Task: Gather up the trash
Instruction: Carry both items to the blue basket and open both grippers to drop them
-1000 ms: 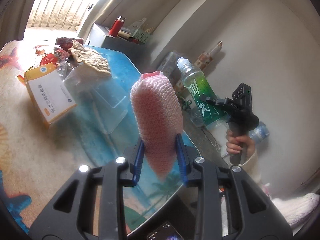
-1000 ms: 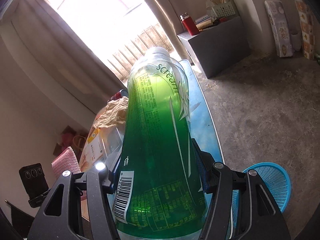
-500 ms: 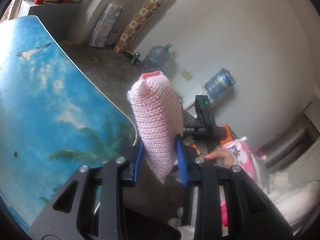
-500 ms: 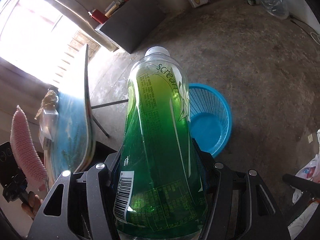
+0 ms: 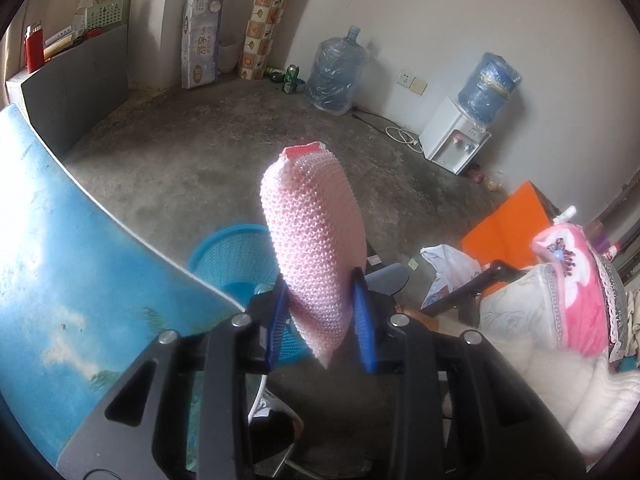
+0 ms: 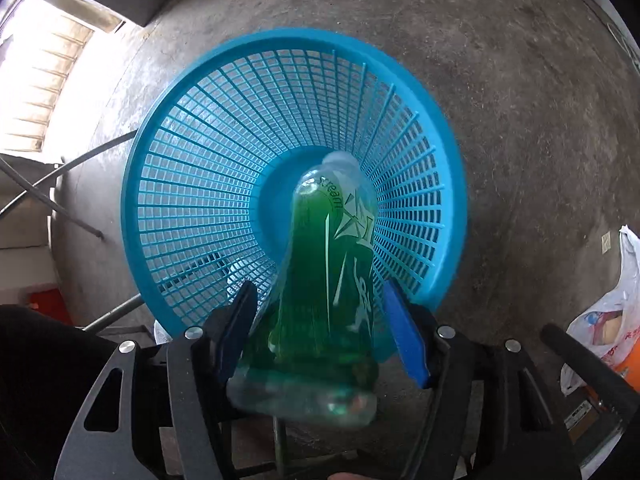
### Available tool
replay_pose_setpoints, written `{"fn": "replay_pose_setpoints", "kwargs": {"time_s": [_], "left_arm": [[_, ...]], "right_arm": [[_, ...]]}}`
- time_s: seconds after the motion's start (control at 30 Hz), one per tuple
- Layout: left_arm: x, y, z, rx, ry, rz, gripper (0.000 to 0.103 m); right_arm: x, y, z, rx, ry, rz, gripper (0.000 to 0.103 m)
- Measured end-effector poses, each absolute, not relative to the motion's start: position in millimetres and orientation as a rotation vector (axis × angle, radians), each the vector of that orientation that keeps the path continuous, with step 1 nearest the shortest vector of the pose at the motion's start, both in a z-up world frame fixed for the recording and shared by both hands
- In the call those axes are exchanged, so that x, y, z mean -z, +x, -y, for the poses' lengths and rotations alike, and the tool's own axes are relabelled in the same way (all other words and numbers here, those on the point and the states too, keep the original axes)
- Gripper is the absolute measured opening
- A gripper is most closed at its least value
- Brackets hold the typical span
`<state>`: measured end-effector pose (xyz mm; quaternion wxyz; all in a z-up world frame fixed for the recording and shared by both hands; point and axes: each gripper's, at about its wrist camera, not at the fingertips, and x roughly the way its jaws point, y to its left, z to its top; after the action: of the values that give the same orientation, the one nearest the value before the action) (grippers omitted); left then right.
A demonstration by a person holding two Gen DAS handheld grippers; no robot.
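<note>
My left gripper (image 5: pixel 320 308) is shut on a pink knitted foam sleeve (image 5: pixel 316 232), which stands upright between the blue pads. It hangs past the edge of the blue printed table (image 5: pixel 60 260), with the blue mesh basket (image 5: pixel 228 256) on the floor just beyond. In the right wrist view my right gripper (image 6: pixel 319 292) points down into the same basket (image 6: pixel 200 92). Its jaws are opening. The green drink bottle (image 6: pixel 332 264) sits blurred between them, cap down toward the basket's bottom, with gaps at both pads.
The floor is bare concrete. A white plastic bag (image 6: pixel 616 312) lies right of the basket, and metal table legs (image 6: pixel 52 200) cross on its left. An orange board (image 5: pixel 508 224), pink bedding (image 5: pixel 576 300), a water dispenser (image 5: pixel 456 144) and a large jug (image 5: pixel 336 72) stand farther off.
Both grippers swung away from the table and dropped toward the floor. The right one now looks straight into the basket, its pads have parted and the bottle has slipped lower.
</note>
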<state>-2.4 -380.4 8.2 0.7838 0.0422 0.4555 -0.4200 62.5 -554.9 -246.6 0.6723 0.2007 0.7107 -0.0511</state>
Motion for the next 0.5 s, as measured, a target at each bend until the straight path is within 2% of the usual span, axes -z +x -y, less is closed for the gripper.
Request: {"fn": "replay_pose_setpoints", "kwargs": {"time_s": [0.07,0.23,0.5], "left_arm": [[-3.3,2.2,394.9,0.895,0.111,-0.979,0.028],[0.1,5.9,411.9,0.852,0.163,-0.951,0.028],[22.4,3.7,428.6,0.753,0.39,-0.935,0.029]], "right_arm": [[252.2,69.4,551.7,0.084,0.505,-1.621,0.069],[239.7,71.5,548.6,0.119,0.425,-1.597,0.068],[173.1,8.4,593.7,0.149,0.599,-1.474,0.068]]}}
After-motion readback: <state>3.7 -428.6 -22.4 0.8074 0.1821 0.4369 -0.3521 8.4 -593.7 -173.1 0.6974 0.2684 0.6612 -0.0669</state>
